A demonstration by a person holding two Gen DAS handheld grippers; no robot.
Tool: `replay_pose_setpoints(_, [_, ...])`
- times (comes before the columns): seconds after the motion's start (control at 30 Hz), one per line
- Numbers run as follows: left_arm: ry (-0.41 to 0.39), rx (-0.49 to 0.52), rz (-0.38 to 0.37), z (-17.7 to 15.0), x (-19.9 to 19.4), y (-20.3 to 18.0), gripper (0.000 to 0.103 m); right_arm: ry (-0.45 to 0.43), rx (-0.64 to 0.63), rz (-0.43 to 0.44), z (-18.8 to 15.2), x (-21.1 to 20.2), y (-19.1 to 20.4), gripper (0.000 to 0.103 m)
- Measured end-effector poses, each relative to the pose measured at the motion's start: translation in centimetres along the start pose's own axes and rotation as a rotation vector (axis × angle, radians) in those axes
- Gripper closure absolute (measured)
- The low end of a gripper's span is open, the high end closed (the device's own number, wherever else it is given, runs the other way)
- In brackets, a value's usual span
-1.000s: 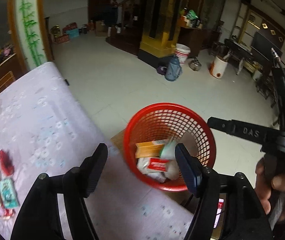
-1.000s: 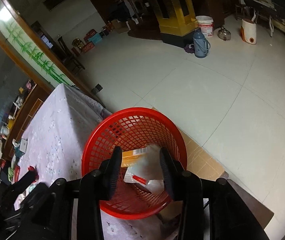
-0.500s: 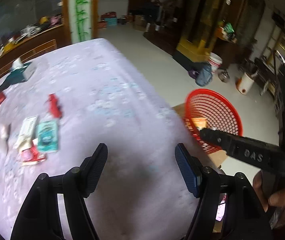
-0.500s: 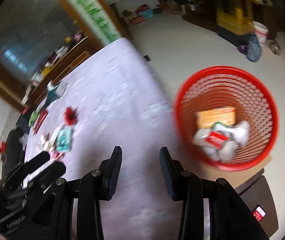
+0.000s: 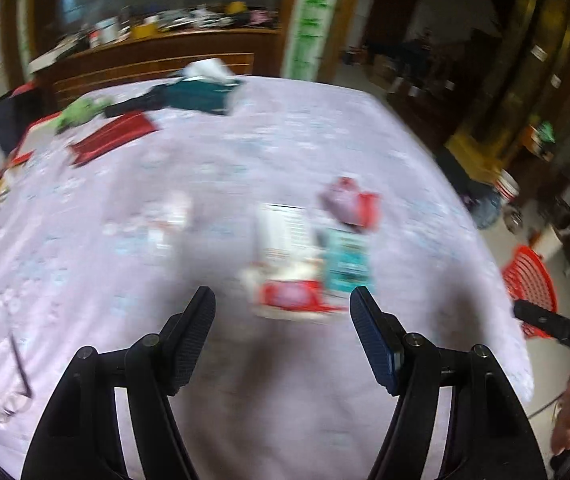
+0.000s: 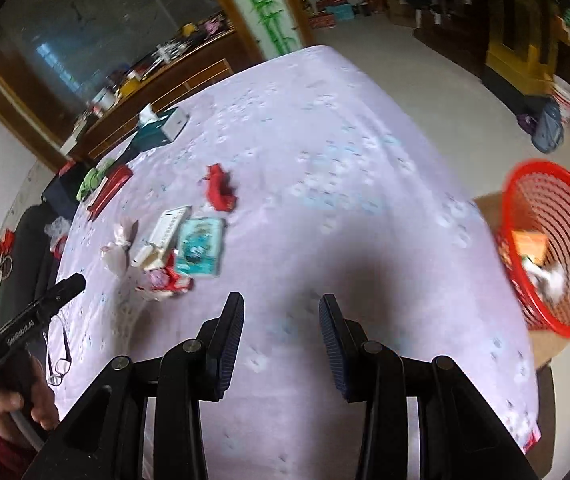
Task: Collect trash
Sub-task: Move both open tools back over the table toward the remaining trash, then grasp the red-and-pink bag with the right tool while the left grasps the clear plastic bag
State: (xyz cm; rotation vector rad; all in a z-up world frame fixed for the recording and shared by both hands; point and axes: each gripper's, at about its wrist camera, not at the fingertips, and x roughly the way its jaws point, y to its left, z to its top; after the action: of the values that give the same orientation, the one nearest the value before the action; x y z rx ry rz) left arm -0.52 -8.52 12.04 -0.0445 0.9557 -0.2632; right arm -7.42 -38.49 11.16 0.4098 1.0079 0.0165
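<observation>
A teal tissue box (image 6: 161, 127), a flat red packet (image 6: 109, 191) and spectacles (image 6: 59, 360) lay on the lilac flowered tablecloth (image 6: 325, 168) away from the litter. The red mesh basket (image 6: 553, 252), off the table's edge on cardboard, held an orange carton (image 6: 529, 245) and crumpled white wrappers. The left gripper (image 5: 283, 332) and right gripper (image 6: 281, 330) were both spread, empty. A crumpled red wrapper (image 6: 220, 187), teal packet (image 6: 201, 246) and white box (image 6: 163, 236) clustered just beyond the left gripper.

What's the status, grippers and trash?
Left gripper open, empty. Right gripper open, empty. Wrappers on table; basket part full. Path clear.
</observation>
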Motion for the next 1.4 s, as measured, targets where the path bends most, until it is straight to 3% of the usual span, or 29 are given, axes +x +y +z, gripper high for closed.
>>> replay_pose_setpoints(0.17, [0.011,-0.042,0.052,1.8,1.4,6.5,0.035,0.0,-0.056,0.037,3.5,3.4,4.2,0.039])
replay_pose_setpoints(0.3, [0.041,-0.06,0.025,2.7,3.4,9.0,0.035,0.007,-0.062,0.064,6.1,6.8,6.2,0.039])
replay_pose_setpoints(0.47, [0.077,-0.022,0.007,3.5,6.5,8.8,0.035,0.035,-0.049,0.031,8.9,11.5,6.9,0.039])
replay_pose_setpoints(0.73, [0.092,-0.008,0.021,4.7,10.4,9.3,0.035,0.085,-0.093,-0.018,10.4,16.8,8.4,0.04])
replay_pose_setpoints(0.8, [0.096,-0.01,0.023,4.8,11.1,9.7,0.04,0.1,-0.098,-0.016,10.5,17.9,8.7,0.045])
replay_pose_setpoints(0.83, [0.103,-0.01,0.021,4.8,11.5,9.7,0.051,0.112,-0.104,-0.022,10.4,18.4,8.8,0.054])
replay_pose_setpoints(0.87, [0.111,-0.012,0.015,4.8,11.9,9.8,0.055,0.119,-0.108,-0.029,10.4,18.7,8.9,0.067])
replay_pose_setpoints(0.93, [0.123,-0.018,0.0,4.7,12.7,9.9,0.067,0.137,-0.112,-0.03,10.1,19.4,9.0,0.083])
replay_pose_setpoints(1.17, [0.066,-0.001,0.014,4.4,11.8,9.6,0.075,0.054,-0.126,-0.041,8.7,15.7,9.1,0.089])
replay_pose_setpoints(1.4, [-0.008,0.074,0.003,2.8,6.9,5.7,0.075,-0.021,-0.144,-0.017,4.9,8.8,9.0,0.089])
